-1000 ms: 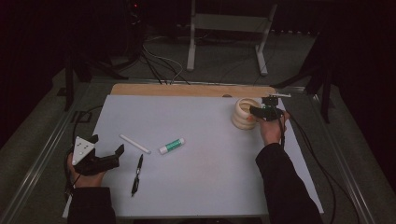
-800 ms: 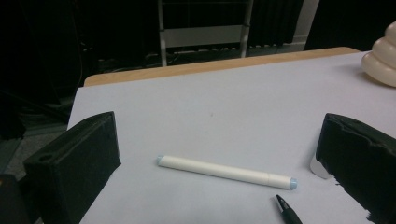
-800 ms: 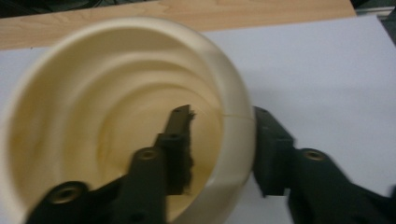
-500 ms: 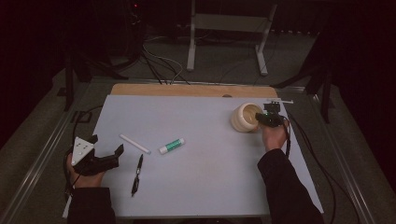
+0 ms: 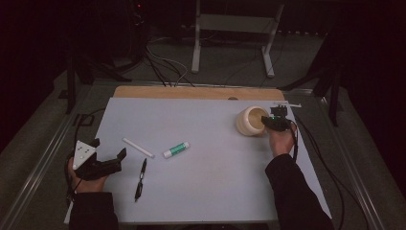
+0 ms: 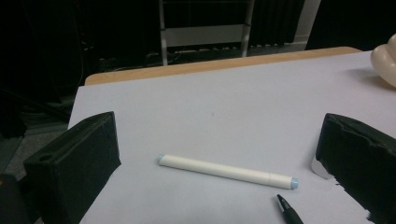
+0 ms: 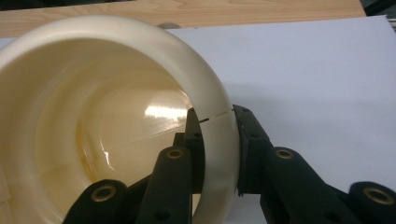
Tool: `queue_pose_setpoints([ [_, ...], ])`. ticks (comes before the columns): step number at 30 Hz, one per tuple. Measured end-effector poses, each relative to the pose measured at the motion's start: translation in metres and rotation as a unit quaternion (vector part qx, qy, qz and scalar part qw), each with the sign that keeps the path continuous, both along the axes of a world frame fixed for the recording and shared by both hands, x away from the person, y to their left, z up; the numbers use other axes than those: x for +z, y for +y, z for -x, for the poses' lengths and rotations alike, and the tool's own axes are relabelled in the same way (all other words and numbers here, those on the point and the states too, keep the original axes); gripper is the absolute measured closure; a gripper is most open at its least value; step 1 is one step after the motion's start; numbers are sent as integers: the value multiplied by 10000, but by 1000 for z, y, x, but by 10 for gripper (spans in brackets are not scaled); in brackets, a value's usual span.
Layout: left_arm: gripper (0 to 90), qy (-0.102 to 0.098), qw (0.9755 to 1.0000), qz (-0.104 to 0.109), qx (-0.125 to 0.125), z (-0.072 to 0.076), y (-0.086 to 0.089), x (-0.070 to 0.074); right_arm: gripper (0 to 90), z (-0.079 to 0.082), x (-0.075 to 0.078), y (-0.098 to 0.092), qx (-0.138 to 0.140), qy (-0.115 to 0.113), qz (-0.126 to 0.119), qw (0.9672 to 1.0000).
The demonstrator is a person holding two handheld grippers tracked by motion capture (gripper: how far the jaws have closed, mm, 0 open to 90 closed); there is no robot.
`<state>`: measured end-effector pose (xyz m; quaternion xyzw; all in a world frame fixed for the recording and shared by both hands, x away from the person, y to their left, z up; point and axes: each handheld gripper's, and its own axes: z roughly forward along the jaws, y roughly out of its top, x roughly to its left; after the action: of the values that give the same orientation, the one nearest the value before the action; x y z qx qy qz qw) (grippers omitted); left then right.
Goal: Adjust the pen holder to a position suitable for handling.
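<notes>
A cream ribbed cup [image 5: 250, 120] stands at the right of the white mat, tipped so its mouth faces my right gripper [image 5: 266, 122]. In the right gripper view the jaws are shut on the cup's [image 7: 116, 93] rim, one pad inside the wall and one outside, with the right gripper [image 7: 215, 119] pinching it. My left gripper [image 5: 109, 147] rests open at the mat's left edge. In the left gripper view a white marker [image 6: 226, 171] lies between and just beyond the wide jaws of the left gripper [image 6: 217, 154], untouched.
On the mat lie the white marker [image 5: 138, 147], a black pen [image 5: 140, 178] and a green-capped glue stick [image 5: 175, 150]. A wooden board edge [image 5: 191, 92] runs along the back. Cables trail off the right side. The cup [image 6: 385, 58] shows far right in the left gripper view.
The right jaws closed onto the cup's rim, and the cup tipped toward that gripper. The left hand stayed still.
</notes>
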<state>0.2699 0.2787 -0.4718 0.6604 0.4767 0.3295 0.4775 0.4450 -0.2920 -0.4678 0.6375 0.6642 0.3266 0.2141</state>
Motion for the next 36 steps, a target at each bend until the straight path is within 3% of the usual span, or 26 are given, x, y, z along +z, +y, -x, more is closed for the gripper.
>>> queue_pose_setpoints([
  [13,0,1,10000,4,11,0,0,0,792,13,17,22,654,-84,48,9978],
  [23,0,15,10000,-6,-4,0,0,0,792,26,27,49,1262,-128,132,9918],
  [31,0,22,10000,-7,-5,0,0,-1,792,37,30,75,1855,-71,242,9823],
  [36,0,27,10000,-14,-12,0,0,0,792,47,32,93,2304,-83,363,9724],
])
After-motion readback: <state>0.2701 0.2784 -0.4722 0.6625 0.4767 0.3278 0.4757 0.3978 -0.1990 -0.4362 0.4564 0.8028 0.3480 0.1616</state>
